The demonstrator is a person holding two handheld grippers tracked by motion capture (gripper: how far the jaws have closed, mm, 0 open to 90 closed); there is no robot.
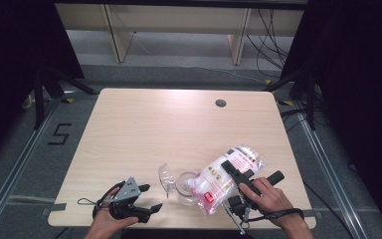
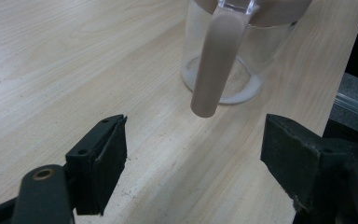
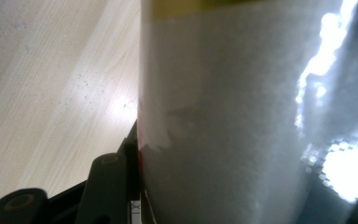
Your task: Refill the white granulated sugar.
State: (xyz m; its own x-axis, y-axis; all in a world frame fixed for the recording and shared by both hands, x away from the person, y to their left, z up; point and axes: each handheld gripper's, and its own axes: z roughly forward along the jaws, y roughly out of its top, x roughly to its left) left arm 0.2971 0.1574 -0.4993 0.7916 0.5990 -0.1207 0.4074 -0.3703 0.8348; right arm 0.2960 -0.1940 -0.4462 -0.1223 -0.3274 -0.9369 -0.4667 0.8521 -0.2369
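A clear jug (image 1: 183, 188) with a beige handle (image 2: 214, 60) stands near the table's front edge, its clear lid (image 1: 166, 178) swung open to the left. A thin white layer (image 2: 242, 91) covers its bottom. My right gripper (image 1: 230, 185) is shut on a clear bag of white grains (image 1: 216, 178) with a pink label, held tilted so that its lower end rests at the jug's mouth. Close up, the bag (image 3: 223, 116) presses against one black pad (image 3: 131, 177). My left gripper (image 1: 150, 198) rests open to the left of the jug, its jaws (image 2: 196, 158) wide apart before the handle, gripping nothing.
The light wooden table (image 1: 144, 129) has a round cable hole (image 1: 221, 103) near its far edge. Dark curtains, stand legs and floor rails flank the table. The jug and bag sit close to the front edge.
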